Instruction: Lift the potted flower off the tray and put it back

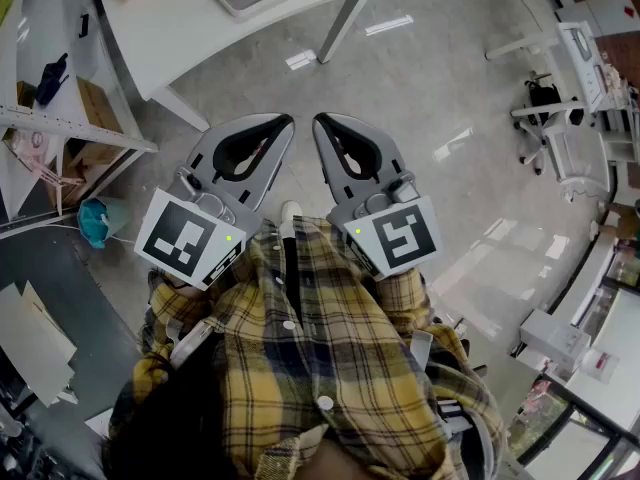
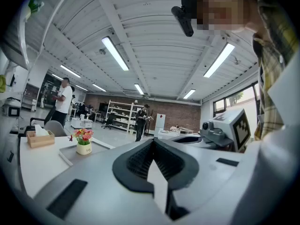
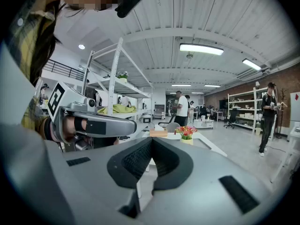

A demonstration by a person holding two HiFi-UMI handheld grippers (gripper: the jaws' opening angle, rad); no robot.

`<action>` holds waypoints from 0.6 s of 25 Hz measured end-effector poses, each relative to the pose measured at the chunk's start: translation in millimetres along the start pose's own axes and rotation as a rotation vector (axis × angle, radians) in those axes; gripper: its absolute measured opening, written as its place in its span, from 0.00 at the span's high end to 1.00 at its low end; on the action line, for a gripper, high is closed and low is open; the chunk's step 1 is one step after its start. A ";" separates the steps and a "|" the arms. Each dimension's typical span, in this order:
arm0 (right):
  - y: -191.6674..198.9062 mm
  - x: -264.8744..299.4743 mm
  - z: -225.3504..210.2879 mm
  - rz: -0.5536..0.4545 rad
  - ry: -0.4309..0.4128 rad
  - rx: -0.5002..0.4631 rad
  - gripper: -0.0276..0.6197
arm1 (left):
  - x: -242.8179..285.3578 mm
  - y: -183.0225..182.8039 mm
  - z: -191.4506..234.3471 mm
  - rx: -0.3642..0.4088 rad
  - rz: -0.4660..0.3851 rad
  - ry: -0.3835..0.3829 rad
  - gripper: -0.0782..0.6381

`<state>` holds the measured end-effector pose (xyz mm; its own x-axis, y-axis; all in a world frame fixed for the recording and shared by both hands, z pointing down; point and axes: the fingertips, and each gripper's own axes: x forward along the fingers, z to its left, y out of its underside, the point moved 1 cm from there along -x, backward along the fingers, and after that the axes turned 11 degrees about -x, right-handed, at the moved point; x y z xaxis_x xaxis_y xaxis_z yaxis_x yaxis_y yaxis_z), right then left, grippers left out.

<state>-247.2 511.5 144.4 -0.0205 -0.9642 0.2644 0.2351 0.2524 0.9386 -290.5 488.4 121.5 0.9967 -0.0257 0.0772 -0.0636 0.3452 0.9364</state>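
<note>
- Workshop floor, pale and glossy, lies under both hands; the white counter (image 1: 180, 28) stands ahead, well apart from them.
- On it the potted flower (image 2: 84, 144) sits upright inside the grey tray (image 2: 67, 155), near a small wooden box (image 2: 40, 138).
- The left tongs (image 2: 153, 142) are closed on nothing, with their ribbed pads meeting.
- The right tongs (image 3: 151, 142) are likewise closed and empty, side by side with the left in front of the person's checked shirt (image 1: 300, 348).
- Judged from here, the pot looks small, light and stiff, with a smooth cream wall that may slip.
- The blooms look soft and easily crushed.
- The best hold is probably across the pot's wall, below the flowers, with the tongs opened first and the pot kept upright.
</note>
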 end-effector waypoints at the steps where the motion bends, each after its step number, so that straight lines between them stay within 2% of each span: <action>1: -4.6 -0.5 1.5 -0.038 -0.013 0.006 0.96 | 0.8 0.4 -1.6 0.002 0.000 -0.001 0.88; 5: -12.1 -4.8 -3.6 -0.101 -0.017 0.027 0.96 | 5.2 1.9 -7.1 0.004 0.003 -0.010 0.88; 12: -4.1 -23.6 -21.9 -0.106 -0.009 0.032 0.96 | 18.3 6.0 -23.5 0.014 -0.010 -0.042 0.88; 15: 8.4 -35.8 -25.1 -0.078 -0.034 0.015 0.96 | 25.2 10.2 -32.4 0.018 -0.017 -0.058 0.88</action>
<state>-220.1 546.2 137.3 -0.0712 -0.9778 0.1972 0.2172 0.1777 0.9598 -264.5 521.7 121.9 0.9930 -0.0862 0.0807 -0.0482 0.3277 0.9435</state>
